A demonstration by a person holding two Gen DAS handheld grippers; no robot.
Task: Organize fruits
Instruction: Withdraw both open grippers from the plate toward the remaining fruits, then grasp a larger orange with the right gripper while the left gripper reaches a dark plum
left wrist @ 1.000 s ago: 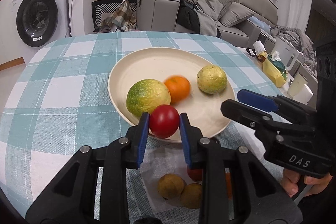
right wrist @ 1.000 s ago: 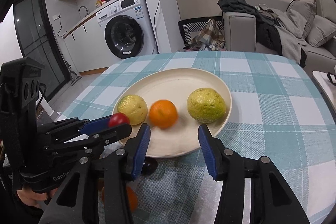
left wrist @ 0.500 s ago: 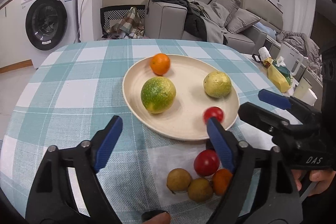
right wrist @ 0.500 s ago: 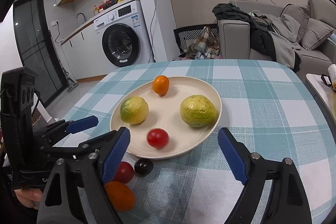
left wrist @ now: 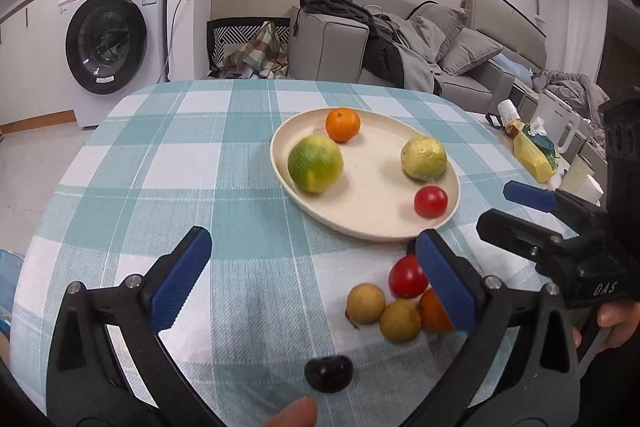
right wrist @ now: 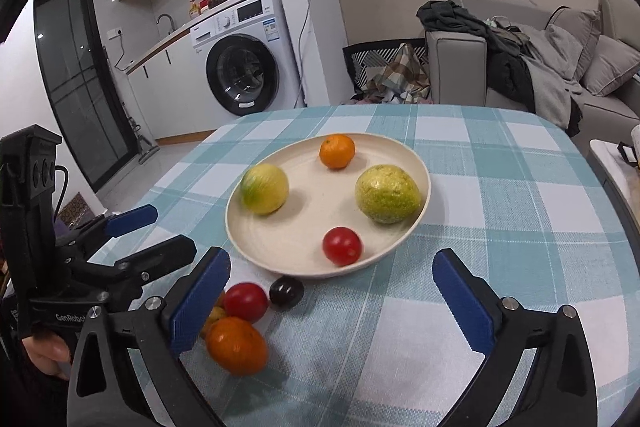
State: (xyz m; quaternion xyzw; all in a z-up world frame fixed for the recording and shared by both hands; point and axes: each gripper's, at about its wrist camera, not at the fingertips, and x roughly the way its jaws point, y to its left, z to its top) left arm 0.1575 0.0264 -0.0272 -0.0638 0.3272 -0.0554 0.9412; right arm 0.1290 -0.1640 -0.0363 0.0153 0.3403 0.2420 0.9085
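A cream plate (left wrist: 372, 215) (right wrist: 296, 251) on the checked tablecloth holds a green-yellow citrus (left wrist: 315, 163), a small orange (left wrist: 342, 124), a yellow-green fruit (left wrist: 423, 158) and a red tomato (left wrist: 430, 201) (right wrist: 341, 245). Beside the plate's near rim lie a second red tomato (left wrist: 406, 277) (right wrist: 245, 301), two brown fruits (left wrist: 365, 303), an orange (right wrist: 237, 345) and a dark plum (left wrist: 329, 373) (right wrist: 285, 291). My left gripper (left wrist: 312, 275) is open and empty above the cloth. My right gripper (right wrist: 330, 301) is open and empty, near the loose fruit.
A side table with a yellow bag (left wrist: 534, 151) and cups stands right of the table. A washing machine (left wrist: 116, 35), a sofa (left wrist: 400, 43) and a chair with clothes stand beyond the far edge.
My left gripper let go of the red tomato onto the plate, opened wide and pulled back. The small orange rolled to the far rim. My right gripper opened wider and drew back.
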